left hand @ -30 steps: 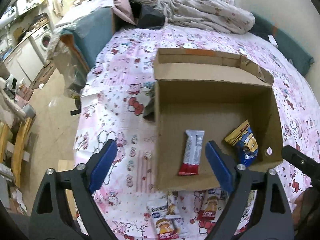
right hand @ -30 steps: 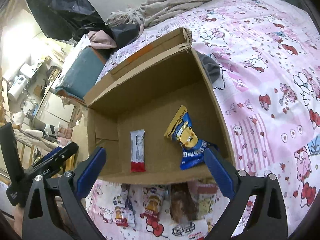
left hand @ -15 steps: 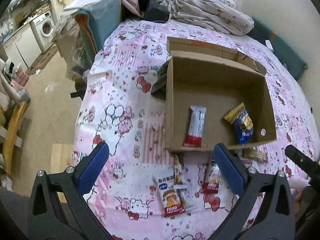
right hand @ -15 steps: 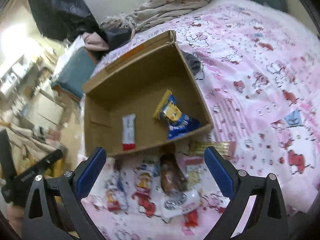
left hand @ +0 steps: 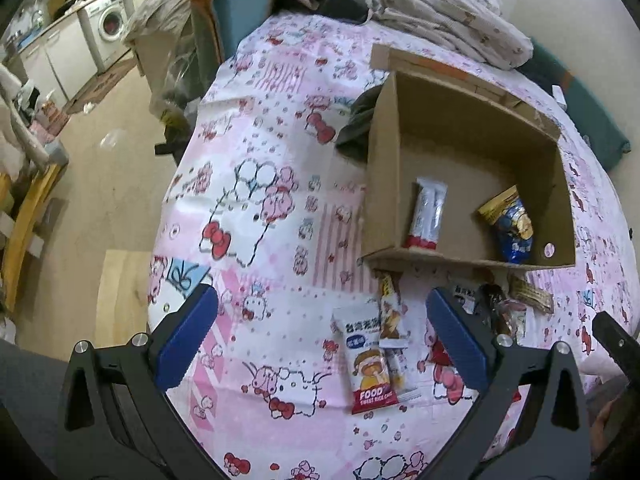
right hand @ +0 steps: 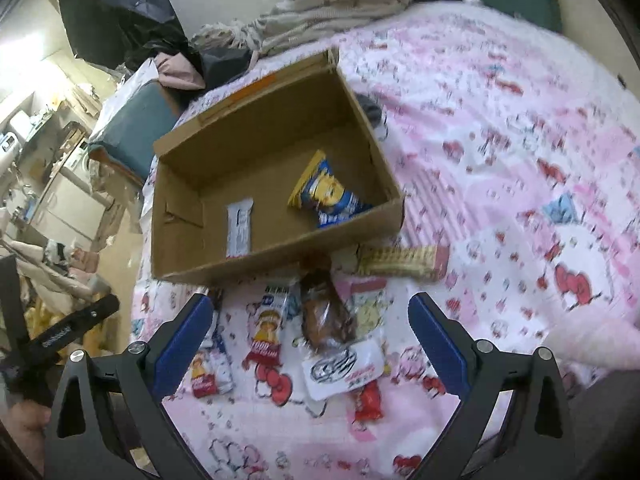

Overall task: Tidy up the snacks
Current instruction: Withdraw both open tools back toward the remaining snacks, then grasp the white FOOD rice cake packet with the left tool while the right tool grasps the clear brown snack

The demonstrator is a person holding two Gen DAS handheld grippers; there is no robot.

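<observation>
While two snacks already lie on the floor of the open cardboard box (left hand: 472, 148), the others are spread on the bed (left hand: 256, 184) just in front of its near wall. Inside the box, a white bar with a red end (left hand: 427, 213) lies toward the left and a blue and yellow packet (left hand: 509, 224) lies toward the right, the two well apart. Outside, in the right wrist view, a brown pastry in clear wrap (right hand: 326, 312) lies in the middle of the loose group, with a white and red rice cake packet (right hand: 269, 330) beside it on the left and a long pack of wafers (right hand: 400, 261) close against the box's front corner on the right. A white sachet (right hand: 346, 368) and a small red packet (right hand: 368, 400) lie nearest the camera. The left wrist view shows another rice cake packet marked FOOD (left hand: 370, 364), with a slim brown and white bar (left hand: 390, 314) overlapping its right edge.

Both tools hang above the bed with nothing between their blue pads. The left hand-held gripper (left hand: 320, 340) is spread wide over the sheet and the FOOD packet. The right hand-held gripper (right hand: 310, 344) is spread just as wide, and the pastry and rice cake packet show between its fingers. A crumpled blanket (left hand: 452, 20) lies at the head of the bed beyond the box.
</observation>
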